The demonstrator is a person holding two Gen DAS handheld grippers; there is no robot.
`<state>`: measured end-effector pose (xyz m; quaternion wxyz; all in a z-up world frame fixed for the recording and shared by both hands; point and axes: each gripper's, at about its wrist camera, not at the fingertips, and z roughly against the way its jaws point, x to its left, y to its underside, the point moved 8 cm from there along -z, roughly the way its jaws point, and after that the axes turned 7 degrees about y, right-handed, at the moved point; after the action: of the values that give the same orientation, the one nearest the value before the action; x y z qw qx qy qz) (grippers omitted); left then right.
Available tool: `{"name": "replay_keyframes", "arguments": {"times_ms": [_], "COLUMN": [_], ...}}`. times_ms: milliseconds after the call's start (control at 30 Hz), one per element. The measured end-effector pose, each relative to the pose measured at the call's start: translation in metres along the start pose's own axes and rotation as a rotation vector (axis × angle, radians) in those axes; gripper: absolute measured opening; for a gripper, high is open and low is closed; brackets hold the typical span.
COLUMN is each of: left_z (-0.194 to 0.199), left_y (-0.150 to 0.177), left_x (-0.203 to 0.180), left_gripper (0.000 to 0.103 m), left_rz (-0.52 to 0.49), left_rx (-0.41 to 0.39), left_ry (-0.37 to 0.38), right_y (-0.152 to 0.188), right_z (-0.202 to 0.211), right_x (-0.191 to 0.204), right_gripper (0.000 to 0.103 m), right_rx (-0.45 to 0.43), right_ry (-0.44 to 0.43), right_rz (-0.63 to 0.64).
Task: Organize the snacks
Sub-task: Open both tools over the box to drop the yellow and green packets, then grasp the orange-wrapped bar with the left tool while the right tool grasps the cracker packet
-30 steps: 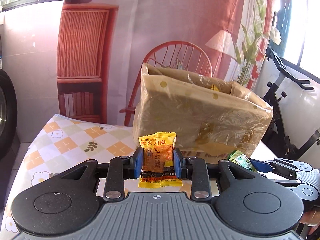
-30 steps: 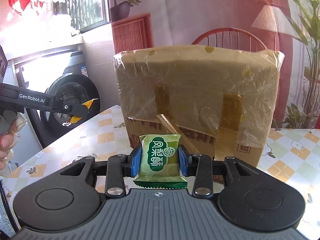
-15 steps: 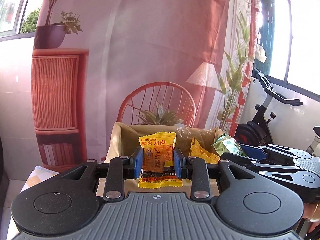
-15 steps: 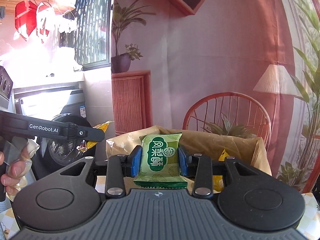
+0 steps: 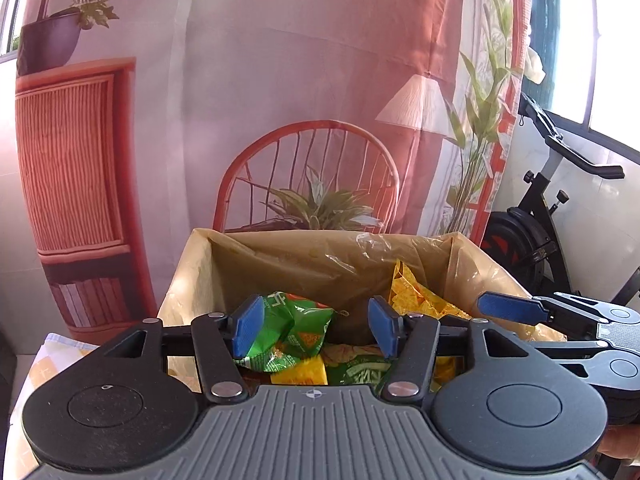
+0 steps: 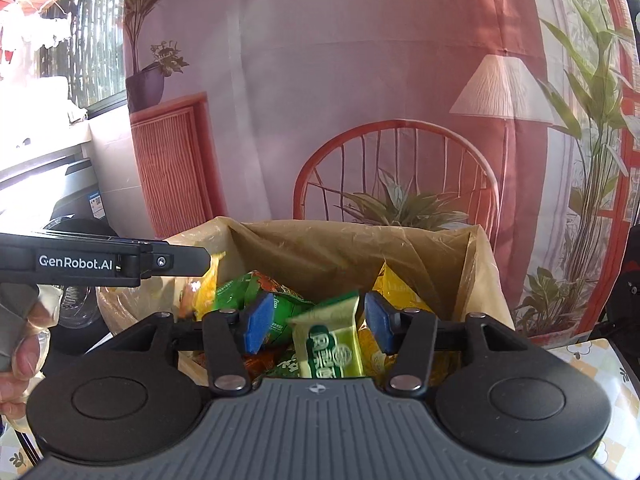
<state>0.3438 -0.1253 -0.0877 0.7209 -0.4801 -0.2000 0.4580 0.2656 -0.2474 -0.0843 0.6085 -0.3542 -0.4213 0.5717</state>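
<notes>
Left wrist view, L to R: backdrop (image 5: 280, 80) w/ printed cabinet, chair, lamp; below it the box (image 5: 188, 280), lined w/ tan plastic, open top, standing on a checked tablecloth (image 5: 48, 344). Left gripper (image 5: 316, 330) sits over the box mouth; jaws opening, blue pads spread, nothing pinched between them. Seen through the gap, lower down inside the box: green packs (image 5: 296, 328) and a yellow pack (image 5: 298, 374). Further R in the box, a yellow-orange pack (image 5: 420, 300) leans on the liner. Right gripper (image 5: 508, 308) enters from the R edge at box-rim level; exercise bike (image 5: 552, 208) stands behind it. Right wrist view, L to R: a hand (image 6: 24, 344) at the L edge holds the left gripper's black body, marked GenRobot.AI, its tip near the box's L rim w/ a yellow wrapper just beyond the tip; whether they touch, cannot tell. Centre: right gripper (image 6: 320, 324) over the box (image 6: 484, 264); jaws opening, pads spread. Green snack (image 6: 330, 344) sits between the pads, tilted, free of the L pad; contact w/ the R pad cannot be told. It hangs above the pile of green and yellow packs in the box. R edge: tablecloth (image 6: 600, 360).
</notes>
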Motion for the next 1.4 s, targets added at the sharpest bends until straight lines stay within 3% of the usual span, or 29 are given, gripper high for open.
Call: {"name": "replay_keyframes", "arguments": {"times_ms": [333, 600, 900, 1167, 1400], "left_z": [0.066, 0.129, 0.153, 0.145, 0.144], "left_y": [0.016, 0.067, 0.143, 0.180, 0.204], "left_x": [0.030, 0.073, 0.121, 0.117, 0.107], "left_gripper": [0.063, 0.063, 0.063, 0.063, 0.063], "left_rz": [0.029, 0.049, 0.129, 0.189, 0.206], "left_rx": [0.001, 0.045, 0.130, 0.166, 0.190], "left_ry": [-0.055, -0.136, -0.263, -0.267, -0.270], "right_y": [-0.002, 0.034, 0.120, 0.182, 0.213], "right_z": [0.052, 0.081, 0.068, 0.054, 0.056], "right_x": [0.020, 0.052, 0.076, 0.073, 0.084], "right_gripper": [0.060, 0.058, 0.053, 0.048, 0.047], "right_rx": [-0.061, -0.050, 0.155, 0.359, 0.445], "right_ry": [-0.095, -0.146, -0.151, -0.107, -0.125], "right_rz": [-0.048, -0.024, 0.022, 0.031, 0.058]}}
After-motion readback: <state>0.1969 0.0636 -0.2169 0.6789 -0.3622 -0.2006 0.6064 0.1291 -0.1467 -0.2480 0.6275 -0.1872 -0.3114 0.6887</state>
